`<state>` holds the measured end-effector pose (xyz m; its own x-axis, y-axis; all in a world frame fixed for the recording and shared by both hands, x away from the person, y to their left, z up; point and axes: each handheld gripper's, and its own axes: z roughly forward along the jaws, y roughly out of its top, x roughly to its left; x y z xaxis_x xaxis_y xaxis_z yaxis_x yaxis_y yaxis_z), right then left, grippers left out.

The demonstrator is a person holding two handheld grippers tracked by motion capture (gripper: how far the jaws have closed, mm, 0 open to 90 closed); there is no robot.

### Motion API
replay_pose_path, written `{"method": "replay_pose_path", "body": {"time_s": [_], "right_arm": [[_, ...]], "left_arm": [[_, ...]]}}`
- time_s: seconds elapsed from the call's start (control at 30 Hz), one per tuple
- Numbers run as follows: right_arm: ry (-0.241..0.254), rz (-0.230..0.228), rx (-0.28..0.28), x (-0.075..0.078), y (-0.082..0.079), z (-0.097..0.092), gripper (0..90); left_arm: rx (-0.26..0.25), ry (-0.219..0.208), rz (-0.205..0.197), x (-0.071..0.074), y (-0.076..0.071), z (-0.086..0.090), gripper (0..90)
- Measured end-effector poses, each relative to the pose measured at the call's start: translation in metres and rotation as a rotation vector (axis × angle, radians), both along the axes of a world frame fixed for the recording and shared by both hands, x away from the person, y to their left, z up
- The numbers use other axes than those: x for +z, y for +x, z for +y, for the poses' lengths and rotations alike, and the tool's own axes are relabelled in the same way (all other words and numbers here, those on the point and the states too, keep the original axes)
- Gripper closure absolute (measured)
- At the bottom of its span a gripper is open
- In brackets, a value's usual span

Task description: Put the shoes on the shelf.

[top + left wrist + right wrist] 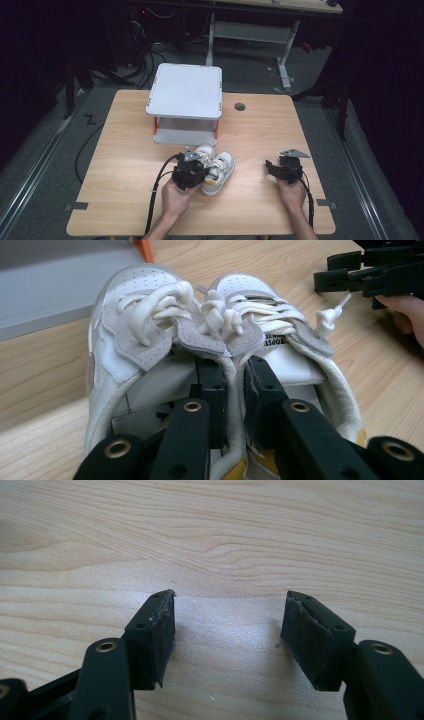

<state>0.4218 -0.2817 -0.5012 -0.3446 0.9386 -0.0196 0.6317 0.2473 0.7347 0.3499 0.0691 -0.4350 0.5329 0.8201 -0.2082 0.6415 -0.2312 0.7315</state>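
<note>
Left claw (235, 390) clamped on both shoes' (220, 335) inner collars; right claw (227, 635) wide, low over table (225, 540).

Reading one print only: black capitals on white tongue label of right-hand sneaker (280, 340) in my left gripper view, partly under grey lace flap. Letters look like "TOPST", rest cut off; smaller line beneath too blurred to read. No other legible text, numbers or signs anywhere.
</note>
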Motion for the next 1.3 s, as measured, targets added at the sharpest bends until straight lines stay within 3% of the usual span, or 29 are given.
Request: {"method": "replay_pose_path", "body": {"time_s": [0.3, 0.47, 0.77, 0.93, 1.07, 1.3], "right_arm": [[0.000, 0.000, 0.001, 0.000, 0.000, 0.000, 38.4], [0.000, 0.000, 0.001, 0.000, 0.000, 0.000, 38.3], [-0.001, 0.001, 0.002, 0.000, 0.000, 0.000, 38.2], [-0.001, 0.001, 0.004, 0.000, 0.000, 0.000, 37.9], [-0.002, 0.000, 0.003, 0.000, 0.000, 0.000, 37.9], [-0.002, 0.000, 0.004, 0.000, 0.000, 0.000, 37.8]], "left_arm": [[0.033, -0.003, -0.025, 0.003, -0.002, 0.021, 80.6], [0.062, -0.019, -0.020, 0.005, 0.001, 0.035, 80.7], [0.110, -0.009, -0.023, 0.010, 0.010, 0.056, 80.7], [0.154, -0.007, -0.022, 0.009, 0.022, 0.066, 80.6], [0.169, 0.027, -0.038, 0.008, 0.033, 0.066, 80.6], [0.211, 0.051, -0.050, 0.003, 0.056, 0.063, 80.6]]}}
